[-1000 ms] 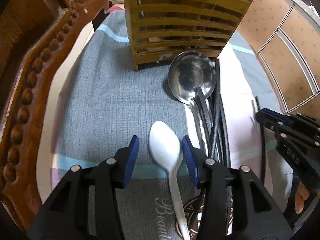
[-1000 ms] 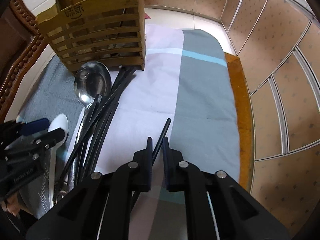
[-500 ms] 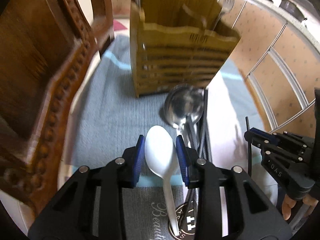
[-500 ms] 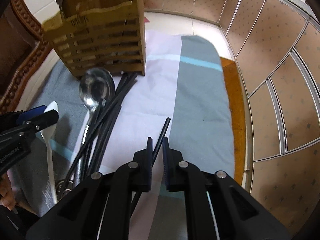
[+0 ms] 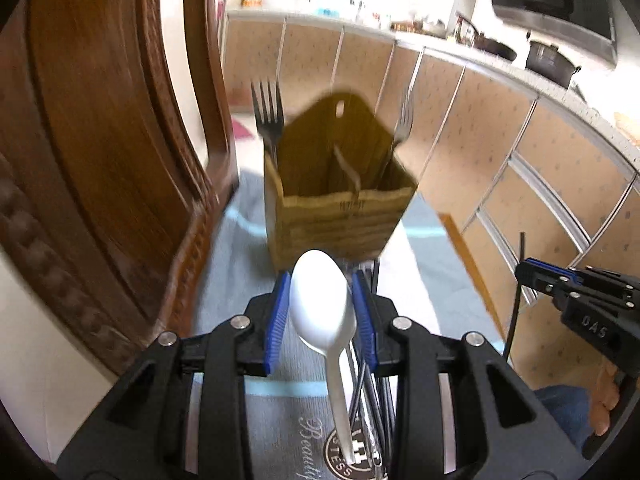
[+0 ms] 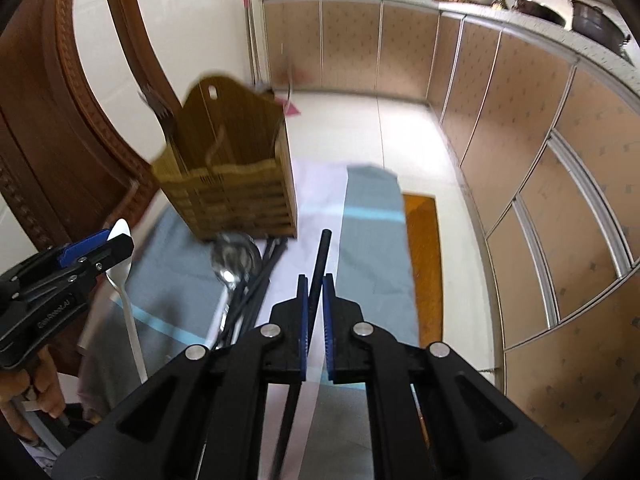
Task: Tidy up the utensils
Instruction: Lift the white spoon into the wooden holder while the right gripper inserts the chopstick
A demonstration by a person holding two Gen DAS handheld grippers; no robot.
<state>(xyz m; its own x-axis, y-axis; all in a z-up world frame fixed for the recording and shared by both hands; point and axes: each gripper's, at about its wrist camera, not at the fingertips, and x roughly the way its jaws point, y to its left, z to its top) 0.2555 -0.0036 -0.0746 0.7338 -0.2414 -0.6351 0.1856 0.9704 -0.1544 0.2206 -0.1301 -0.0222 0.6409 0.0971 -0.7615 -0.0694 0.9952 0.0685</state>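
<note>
My left gripper (image 5: 320,312) is shut on a white spoon (image 5: 322,304), holding it by the bowl, lifted above the cloth, handle hanging down. It also shows in the right wrist view (image 6: 120,272). My right gripper (image 6: 315,320) is shut on a black chopstick (image 6: 322,256), raised off the table. The wooden utensil holder (image 5: 340,208) stands ahead with two forks (image 5: 267,116) in it. A steel ladle (image 6: 234,258) and several black chopsticks (image 6: 260,276) lie on the cloth in front of the holder.
A carved wooden chair (image 5: 100,140) stands close on the left. The table carries a grey and white cloth (image 6: 372,232). Kitchen cabinets (image 6: 520,160) run along the right and far side.
Both grippers have risen and tilted up. The left gripper closed on the white spoon and lifted it. The right gripper lifted the black chopstick off the cloth.
</note>
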